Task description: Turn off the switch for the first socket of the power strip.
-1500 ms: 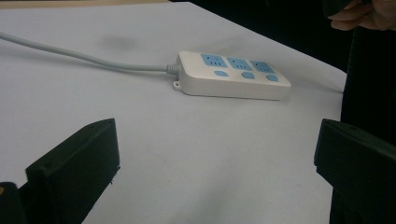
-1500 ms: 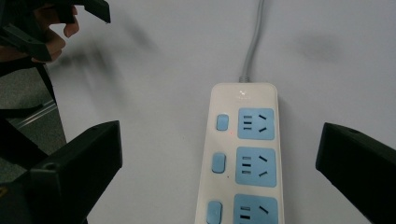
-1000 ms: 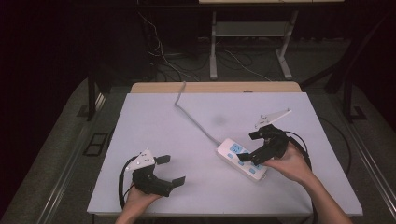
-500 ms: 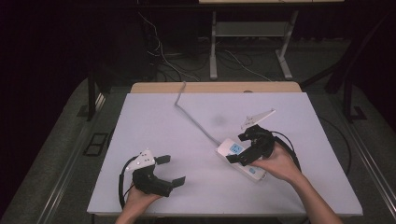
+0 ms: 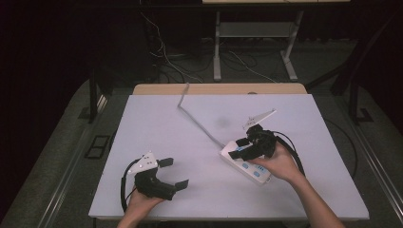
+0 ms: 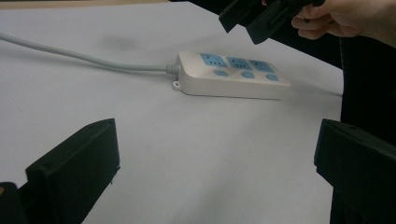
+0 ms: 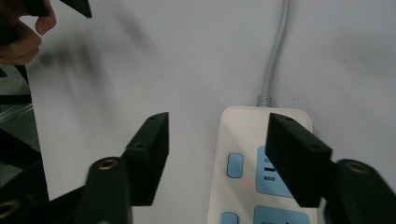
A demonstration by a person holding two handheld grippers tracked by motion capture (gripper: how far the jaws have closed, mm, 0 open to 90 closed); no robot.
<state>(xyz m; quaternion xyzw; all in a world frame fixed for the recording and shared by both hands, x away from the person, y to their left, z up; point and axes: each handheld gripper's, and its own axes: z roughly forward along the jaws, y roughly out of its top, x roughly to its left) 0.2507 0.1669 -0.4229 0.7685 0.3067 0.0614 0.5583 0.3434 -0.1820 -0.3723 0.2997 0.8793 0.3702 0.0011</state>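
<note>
A white power strip [image 5: 245,162] with three pale-blue sockets, each with a small blue button beside it, lies flat on the white table [image 5: 157,118], right of its middle; its grey cord [image 5: 197,122] runs off toward the table's far edge. Well left of the strip, the left gripper [image 5: 172,173] rests near the table's front edge, jaws spread wide and empty. Over the strip's cord end, the right gripper [image 5: 239,148] has just been closing, about half apart; in the right gripper view one jaw stands over the strip [image 7: 261,163], pads not pressing it.
</note>
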